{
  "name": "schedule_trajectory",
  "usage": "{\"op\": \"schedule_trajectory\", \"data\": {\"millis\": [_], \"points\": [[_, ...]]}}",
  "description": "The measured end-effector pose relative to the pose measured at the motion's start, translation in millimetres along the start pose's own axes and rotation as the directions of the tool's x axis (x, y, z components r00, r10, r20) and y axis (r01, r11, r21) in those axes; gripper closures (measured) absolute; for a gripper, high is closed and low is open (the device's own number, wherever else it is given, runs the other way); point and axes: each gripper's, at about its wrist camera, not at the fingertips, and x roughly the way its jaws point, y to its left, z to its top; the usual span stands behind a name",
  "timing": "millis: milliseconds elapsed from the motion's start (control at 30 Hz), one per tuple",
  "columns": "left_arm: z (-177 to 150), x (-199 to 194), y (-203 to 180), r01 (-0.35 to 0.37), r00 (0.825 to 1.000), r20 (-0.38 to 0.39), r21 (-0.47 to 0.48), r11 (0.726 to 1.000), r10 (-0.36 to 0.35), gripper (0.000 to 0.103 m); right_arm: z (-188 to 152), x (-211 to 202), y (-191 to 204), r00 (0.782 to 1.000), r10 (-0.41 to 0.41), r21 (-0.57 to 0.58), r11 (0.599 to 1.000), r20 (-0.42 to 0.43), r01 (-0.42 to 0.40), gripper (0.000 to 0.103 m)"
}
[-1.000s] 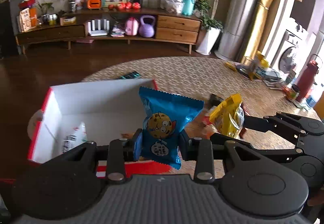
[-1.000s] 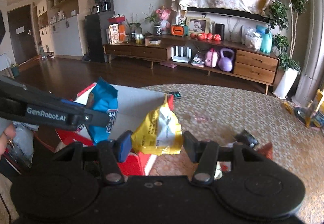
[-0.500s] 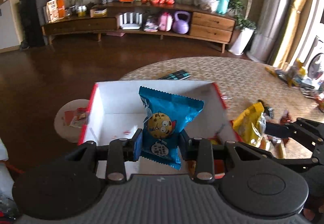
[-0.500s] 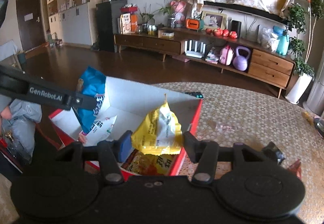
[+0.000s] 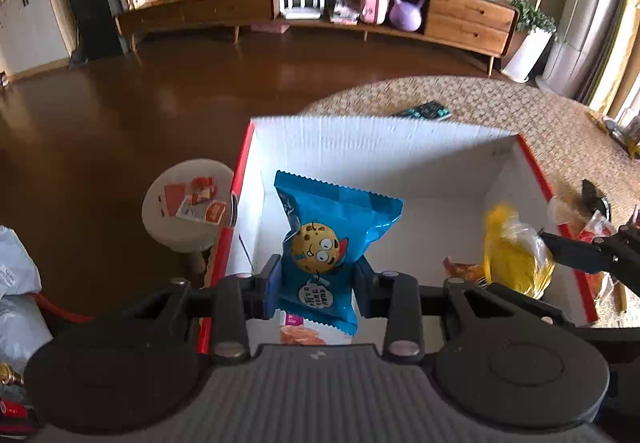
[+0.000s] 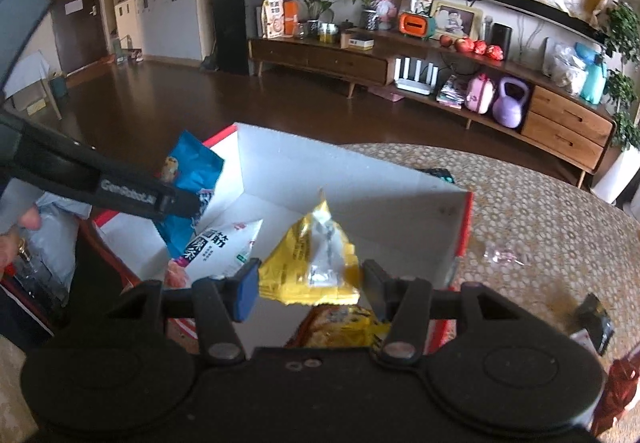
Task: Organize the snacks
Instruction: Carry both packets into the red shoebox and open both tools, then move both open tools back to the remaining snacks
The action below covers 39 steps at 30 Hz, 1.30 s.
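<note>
Both packets had travelled over the box (image 5: pixel 372 139); my left fingers (image 5: pixel 316 285) pinched the blue cookie packet (image 5: pixel 328 243), right fingers (image 6: pixel 308 285) the yellow packet (image 6: pixel 316 259), box floor directly beneath.

Daylight from right side, soft and even. Wood floor (image 5: pixel 168 91) shows broad sheen. White box wall (image 5: pixel 372 147) bright, near blown out. Strong fisheye bend at edges — corners dark. Yellow packet (image 5: pixel 516 255) smeared by motion blur in left view — far shelving slightly soft.
</note>
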Motion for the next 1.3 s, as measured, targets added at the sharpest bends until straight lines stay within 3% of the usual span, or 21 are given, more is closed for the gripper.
{"op": "schedule_trajectory", "data": {"millis": [233, 400, 467, 533, 567, 967, 1300], "points": [[-4.7, 24.8, -0.8, 0.0, 0.998, -0.071, -0.011, 1.0, -0.001, 0.067, -2.7, 14.2, 4.1, 0.999, 0.007, -0.007, 1.0, -0.047, -0.008, 0.049], [-10.5, 31.7, -7.1, -0.006, 0.996, -0.085, 0.013, 1.0, 0.007, 0.064, -4.6, 9.9, 1.2, 0.999, 0.01, 0.011, 1.0, -0.04, -0.009, 0.04], [-11.1, 30.1, -9.0, 0.0, 0.997, -0.076, 0.014, 1.0, 0.001, 0.043, -4.1, 7.3, 0.5, 0.999, 0.013, 0.017, 1.0, -0.032, -0.012, 0.036], [-11.4, 25.1, -11.0, 0.003, 0.999, -0.05, 0.015, 1.0, -0.002, 0.03, -3.6, 2.9, 0.5, 1.0, 0.012, 0.022, 1.0, -0.028, -0.012, 0.033], [-11.1, 22.4, -11.8, 0.002, 0.999, -0.035, 0.018, 1.0, -0.001, 0.029, -3.0, 1.2, -1.0, 1.0, 0.012, 0.025, 1.0, -0.024, -0.011, 0.03], [-14.9, -4.4, -25.0, -0.019, 0.999, 0.026, 0.039, 0.999, 0.018, 0.023, -5.7, -31.3, -15.1, 1.0, 0.001, 0.076, 0.997, 0.023, -0.002, 0.003], [-21.0, -45.5, -42.6, 0.073, 0.99, 0.117, 0.016, 0.997, -0.075, 0.019, -15.0, -74.4, -32.6, 0.997, 0.01, 0.135, 0.991, 0.076, -0.02, 0.0]]}}
